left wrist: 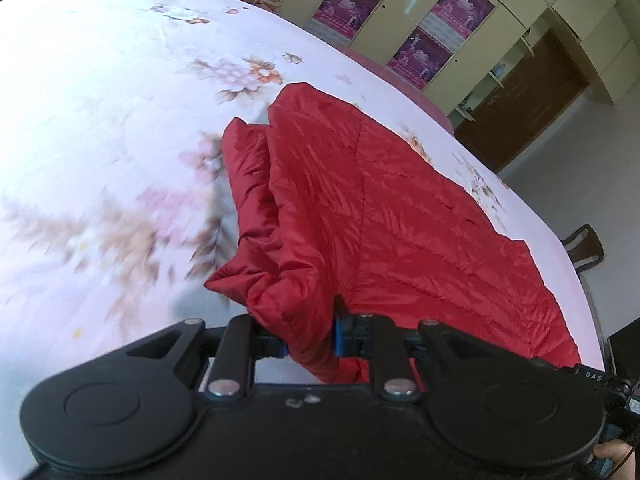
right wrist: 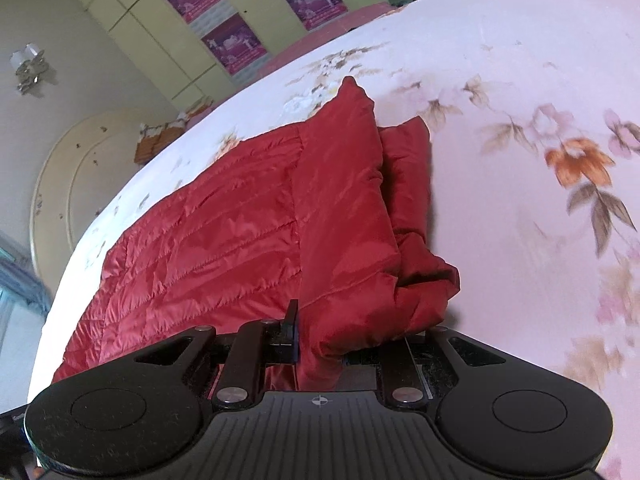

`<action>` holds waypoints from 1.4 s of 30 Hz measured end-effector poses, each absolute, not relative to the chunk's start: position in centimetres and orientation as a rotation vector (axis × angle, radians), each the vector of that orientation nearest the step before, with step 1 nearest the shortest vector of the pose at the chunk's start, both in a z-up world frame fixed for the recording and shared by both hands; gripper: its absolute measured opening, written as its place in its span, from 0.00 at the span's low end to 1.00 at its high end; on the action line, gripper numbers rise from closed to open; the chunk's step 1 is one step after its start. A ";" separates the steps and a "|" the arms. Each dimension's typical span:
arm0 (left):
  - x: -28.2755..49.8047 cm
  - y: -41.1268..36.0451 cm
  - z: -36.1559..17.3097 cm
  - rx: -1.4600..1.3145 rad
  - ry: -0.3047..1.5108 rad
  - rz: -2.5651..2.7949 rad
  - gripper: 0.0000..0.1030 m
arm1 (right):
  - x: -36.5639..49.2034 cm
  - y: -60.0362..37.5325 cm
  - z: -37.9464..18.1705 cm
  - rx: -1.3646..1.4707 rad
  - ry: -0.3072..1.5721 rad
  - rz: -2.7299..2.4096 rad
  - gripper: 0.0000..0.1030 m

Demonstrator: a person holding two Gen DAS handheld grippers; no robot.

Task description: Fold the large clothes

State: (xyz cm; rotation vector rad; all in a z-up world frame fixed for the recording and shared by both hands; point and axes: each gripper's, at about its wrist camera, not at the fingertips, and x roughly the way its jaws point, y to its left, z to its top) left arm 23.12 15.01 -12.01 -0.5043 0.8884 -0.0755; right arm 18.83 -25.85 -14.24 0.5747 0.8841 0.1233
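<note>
A red quilted jacket (left wrist: 380, 208) lies spread on a white flowered bedsheet (left wrist: 100, 100). My left gripper (left wrist: 310, 336) is shut on a bunched fold of the jacket at its near edge, and the cloth hides the left finger. In the right wrist view the same red jacket (right wrist: 224, 232) stretches away to the left over the bedsheet (right wrist: 520, 80). My right gripper (right wrist: 320, 340) is shut on a thick fold of it, with the right finger hidden under the cloth. Both held folds are lifted off the sheet, and a doubled layer runs away from each gripper.
Pale wardrobe doors with purple posters (left wrist: 424, 52) stand beyond the bed, next to a brown door (left wrist: 520, 96). A dark chair (left wrist: 584, 248) sits at the bed's right edge. In the right wrist view a cream rounded headboard (right wrist: 64, 184) rises at the left.
</note>
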 end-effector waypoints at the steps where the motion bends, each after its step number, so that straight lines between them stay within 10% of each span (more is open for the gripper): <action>1: 22.5 15.0 -11.9 -0.506 0.889 -0.071 0.18 | 18.3 -25.9 -14.2 0.579 0.887 0.128 0.17; 11: 19.8 14.9 -11.7 -0.526 0.899 -0.033 0.23 | 14.6 -26.7 -14.3 0.566 0.901 0.172 0.18; 16: 20.9 13.9 -11.4 -0.431 0.898 0.007 0.34 | 14.9 -27.1 -13.5 0.491 0.877 0.117 0.53; 20: 20.6 13.4 -11.4 -0.402 0.889 0.050 0.62 | 14.9 -27.4 -12.7 0.424 0.848 0.095 0.54; 25: 19.4 13.3 -10.8 -0.359 0.864 0.092 0.70 | 14.4 -27.3 -11.5 0.332 0.801 0.061 0.54; 29: 18.0 14.3 -9.6 -0.333 0.807 0.150 0.73 | 13.9 -28.5 -10.6 0.297 0.753 -0.026 0.85; 37: 16.9 13.7 -6.2 -0.271 0.676 0.081 0.61 | 14.2 -26.6 -7.0 0.174 0.627 0.082 0.68; 42: 19.2 10.3 -6.4 -0.249 0.690 -0.018 0.61 | 15.9 -21.5 -7.2 0.094 0.643 0.228 0.35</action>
